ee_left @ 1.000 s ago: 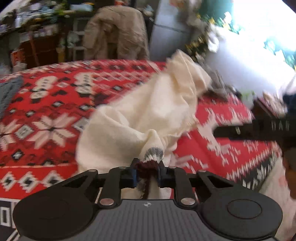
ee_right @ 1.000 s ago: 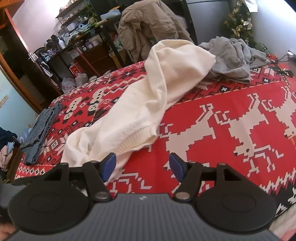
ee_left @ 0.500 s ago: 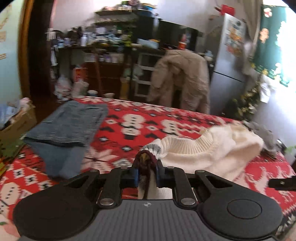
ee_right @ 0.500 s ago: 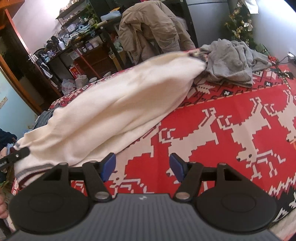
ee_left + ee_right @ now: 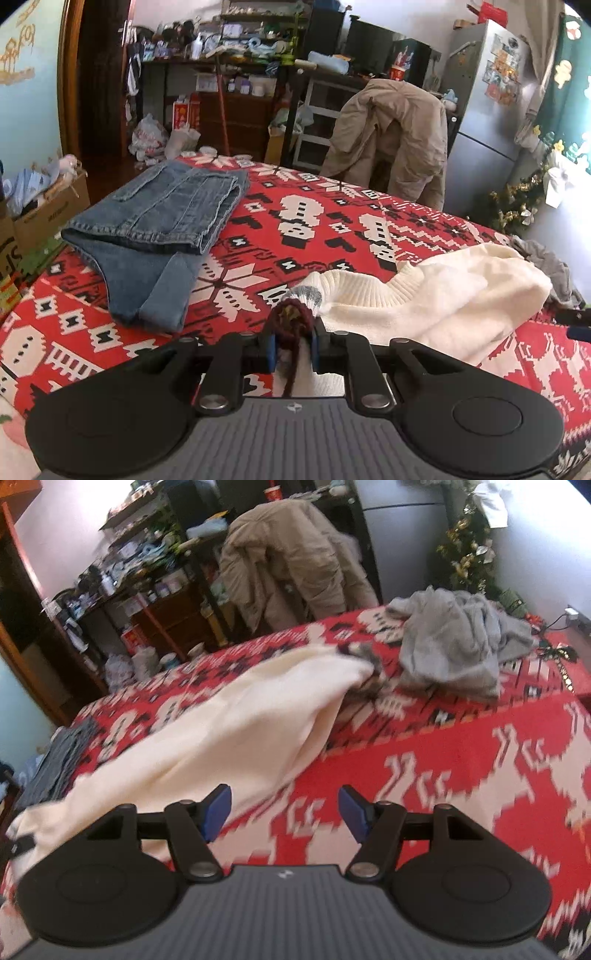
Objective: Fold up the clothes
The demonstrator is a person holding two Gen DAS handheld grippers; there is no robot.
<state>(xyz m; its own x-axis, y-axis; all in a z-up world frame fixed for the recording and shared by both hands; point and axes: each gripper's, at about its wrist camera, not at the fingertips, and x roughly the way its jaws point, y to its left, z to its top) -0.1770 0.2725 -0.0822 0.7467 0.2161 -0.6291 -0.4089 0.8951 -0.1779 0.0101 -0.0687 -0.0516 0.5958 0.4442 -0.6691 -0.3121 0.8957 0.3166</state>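
Left wrist view: my left gripper (image 5: 291,345) is clenched on the striped cuff of the cream knit sweater (image 5: 447,295), which trails across the red patterned bedspread (image 5: 332,221) toward its far right edge. My right gripper (image 5: 284,808) stands wide, holding nothing, just beside the sweater.

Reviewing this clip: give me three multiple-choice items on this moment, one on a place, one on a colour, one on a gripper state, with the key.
1. Where do the folded jeans lie?
A. on the red patterned blanket
B. on the chair
C. in the cardboard box

2. What colour is the sweater?
A. grey
B. cream
C. blue

3. How does the left gripper stand?
A. open, empty
B. out of view
C. shut on the sweater's striped cuff

Key: 1 A, they rest flat on the blanket; 2 B, cream knit; 3 C, pads pinch the cuff.
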